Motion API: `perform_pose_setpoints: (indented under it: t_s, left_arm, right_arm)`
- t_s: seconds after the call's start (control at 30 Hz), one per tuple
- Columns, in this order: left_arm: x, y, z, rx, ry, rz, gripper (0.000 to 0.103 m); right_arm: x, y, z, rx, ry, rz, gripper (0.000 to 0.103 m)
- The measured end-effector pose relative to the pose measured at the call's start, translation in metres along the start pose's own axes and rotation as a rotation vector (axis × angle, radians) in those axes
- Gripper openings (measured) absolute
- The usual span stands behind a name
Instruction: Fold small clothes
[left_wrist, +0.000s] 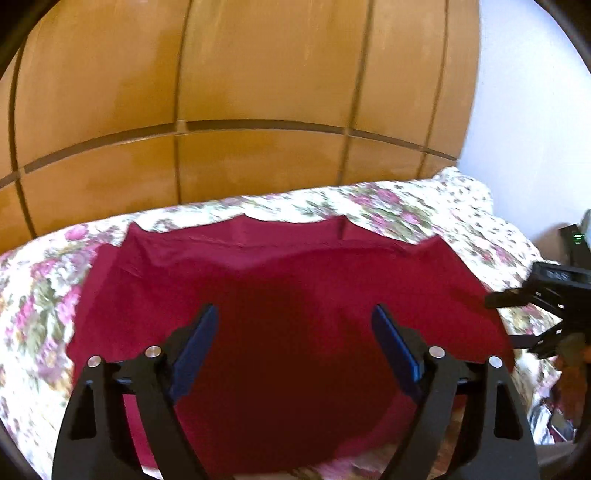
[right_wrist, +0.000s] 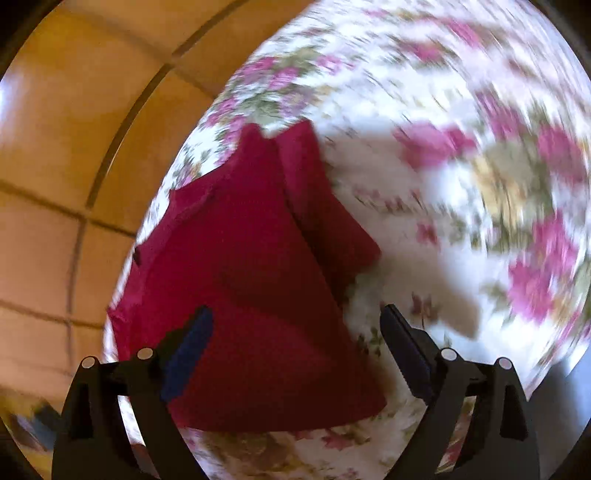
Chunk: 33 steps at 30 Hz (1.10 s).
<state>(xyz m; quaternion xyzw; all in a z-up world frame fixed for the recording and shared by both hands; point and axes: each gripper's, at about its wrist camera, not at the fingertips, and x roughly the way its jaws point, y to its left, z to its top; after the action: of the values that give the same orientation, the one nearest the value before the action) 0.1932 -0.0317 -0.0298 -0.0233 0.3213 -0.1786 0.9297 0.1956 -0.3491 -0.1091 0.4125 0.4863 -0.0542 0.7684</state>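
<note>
On floral bedspread (left_wrist: 406, 210) | smooth maroon garment (left_wrist: 280, 280), seemingly folded | both hand-held grippers gaping, empty

The dark red garment (left_wrist: 288, 280) lies spread flat on a floral cover, filling the lower middle of the left wrist view. Its far edge runs across the frame's centre in a wavy line with small raised peaks, and a narrow strip is turned over along its left side. A broad shadow darkens its near middle.

In the right wrist view the same garment (right_wrist: 236, 280) sits at centre left, stretching from the frame's middle down to the lower centre. Here it shows a folded layer: one long panel lies over the rest, its crease slanting from the upper tip toward the lower right.
</note>
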Motion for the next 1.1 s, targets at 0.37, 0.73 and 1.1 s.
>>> perform_pose_setpoints:
  t_s: [0.37, 0.73, 1.1]
  left_arm:
    - [0.041, -0.001, -0.029, -0.005, 0.111, -0.028, 0.068]
    - [0.038, 0.001, -0.033, -0.009, 0.1, -0.055, 0.074]
    - [0.037, 0.003, -0.034, -0.016, 0.096, -0.071, 0.077]
  right_arm:
    - [0.005, -0.013, -0.008, 0.084, -0.036, 0.155, 0.094]
    - [0.014, -0.007, -0.012, 0.017, -0.042, 0.17, 0.096]
    - [0.025, 0.0, -0.012, -0.108, -0.042, 0.116, 0.044]
